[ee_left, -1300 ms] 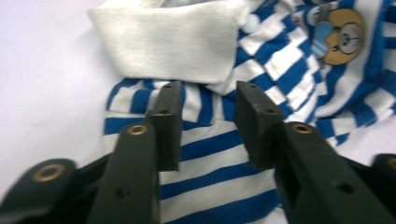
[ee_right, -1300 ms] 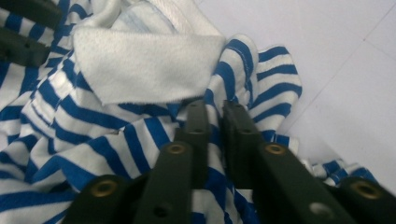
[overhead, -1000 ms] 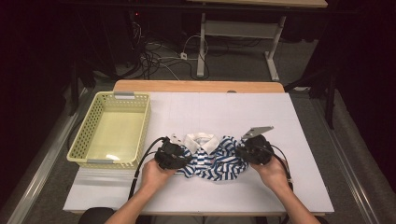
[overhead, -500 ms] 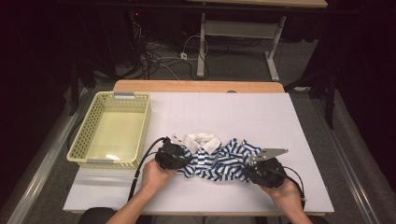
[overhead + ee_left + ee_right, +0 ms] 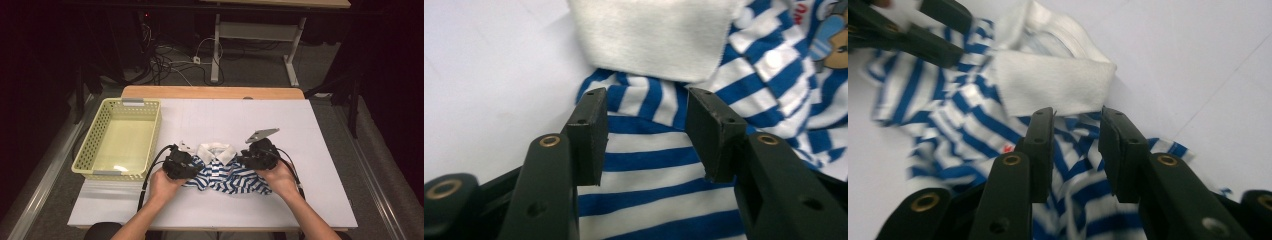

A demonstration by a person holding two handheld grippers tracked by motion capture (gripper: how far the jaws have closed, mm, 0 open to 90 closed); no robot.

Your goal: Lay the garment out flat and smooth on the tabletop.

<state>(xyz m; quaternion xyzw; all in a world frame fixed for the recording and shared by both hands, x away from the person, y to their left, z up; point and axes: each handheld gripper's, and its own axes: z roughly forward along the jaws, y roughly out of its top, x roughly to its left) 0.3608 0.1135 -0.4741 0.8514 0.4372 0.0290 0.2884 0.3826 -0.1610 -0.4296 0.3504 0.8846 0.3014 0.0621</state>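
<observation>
We have the blue-and-white striped shirt (image 5: 225,176) bunched near the front middle of the white table (image 5: 320,150), white collar (image 5: 651,37) pointing away from us. Our left gripper (image 5: 181,164) sits on its left shoulder, jaws parted over the stripes; our right gripper (image 5: 260,154), jaws just opening, straddles fabric beside the collar without pinching. The yellow basket (image 5: 120,140) stands just left, apart from the shirt
</observation>
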